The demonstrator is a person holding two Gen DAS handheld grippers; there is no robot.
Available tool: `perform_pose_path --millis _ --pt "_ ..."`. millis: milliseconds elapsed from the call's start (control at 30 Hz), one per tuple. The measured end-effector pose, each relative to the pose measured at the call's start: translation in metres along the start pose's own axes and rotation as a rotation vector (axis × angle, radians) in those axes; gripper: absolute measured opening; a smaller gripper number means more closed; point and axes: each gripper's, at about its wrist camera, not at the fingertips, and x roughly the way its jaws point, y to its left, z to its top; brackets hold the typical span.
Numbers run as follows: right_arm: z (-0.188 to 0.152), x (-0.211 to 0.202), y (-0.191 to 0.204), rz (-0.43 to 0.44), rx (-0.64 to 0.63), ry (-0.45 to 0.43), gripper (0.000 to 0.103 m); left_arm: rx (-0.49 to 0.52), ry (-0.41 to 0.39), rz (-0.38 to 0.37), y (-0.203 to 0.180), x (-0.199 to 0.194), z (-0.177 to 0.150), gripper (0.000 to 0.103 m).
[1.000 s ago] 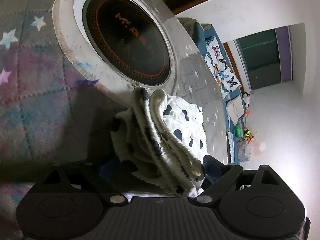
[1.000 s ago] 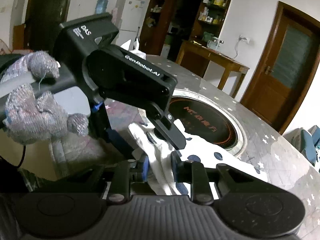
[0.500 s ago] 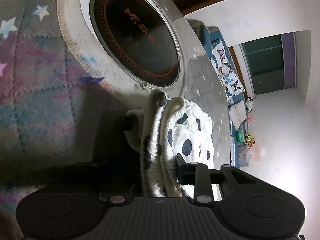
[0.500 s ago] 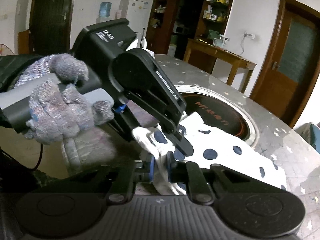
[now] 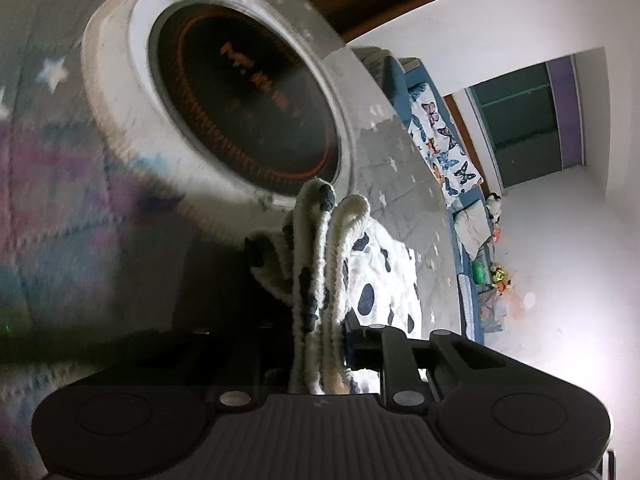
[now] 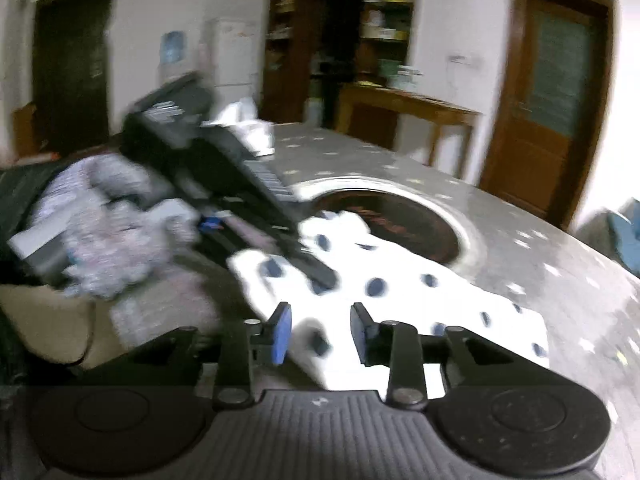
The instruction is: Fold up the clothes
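Left tongs (image 5: pixel 320 344): clamped on bunched, ribbed folds of white dark-spotted garment (image 5: pixel 376 276) lying on star-printed surface (image 5: pixel 392 152) beside round dark glass inset (image 5: pixel 244 100). Right tongs (image 6: pixel 320 332): parted, blue-padded, empty, above garment.

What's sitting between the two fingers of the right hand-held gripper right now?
In the right wrist view, the right hand-held gripper is open, and the white spotted garment lies in the gap, apparently unclamped.
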Motion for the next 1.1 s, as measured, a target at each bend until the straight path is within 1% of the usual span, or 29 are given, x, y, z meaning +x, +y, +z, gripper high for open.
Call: perform_pose_path --millis 133,200,267,300,400,567,700,800,867,1000,1100 --pt "-0.012 0.006 -0.043 -0.137 0.152 0.033 0.037 0.045 -0.012 0.023 -0.007 0.0 0.003 0.022" --pt "-0.019 0.011 -0.066 -0.185 0.243 0.05 0.037 0.068 -0.018 0.035 -0.011 0.0 0.004 0.022" --pt "-0.023 0.015 -0.084 -0.211 0.313 0.048 0.037 0.085 -0.015 0.048 -0.013 0.001 0.003 0.022" --pt "-0.023 0.017 -0.089 -0.212 0.332 0.044 0.037 0.088 -0.014 0.05 -0.013 0.001 0.002 0.022" --pt "-0.016 0.029 -0.098 -0.19 0.337 0.045 0.037 0.096 -0.012 0.059 -0.014 0.003 0.003 0.022" --pt "-0.008 0.062 -0.12 -0.182 0.365 0.09 0.036 0.097 -0.01 0.068 -0.011 0.003 0.003 0.022" --pt "-0.012 0.074 -0.141 -0.252 0.388 0.123 0.035 0.101 -0.006 0.073 -0.012 0.007 0.006 0.022" --pt "-0.021 0.066 -0.16 -0.293 0.456 0.119 0.035 0.104 -0.003 0.076 -0.013 0.01 0.009 0.022" --pt "-0.028 0.054 -0.171 -0.301 0.5 0.115 0.035 0.106 -0.001 0.078 -0.015 0.012 0.011 0.022" --pt "-0.048 0.033 -0.18 -0.255 0.604 0.114 0.036 0.117 0.0 0.084 -0.018 0.016 0.014 0.022" --pt "-0.06 0.023 -0.174 -0.194 0.654 0.091 0.036 0.136 -0.001 0.094 -0.022 0.018 0.014 0.022"
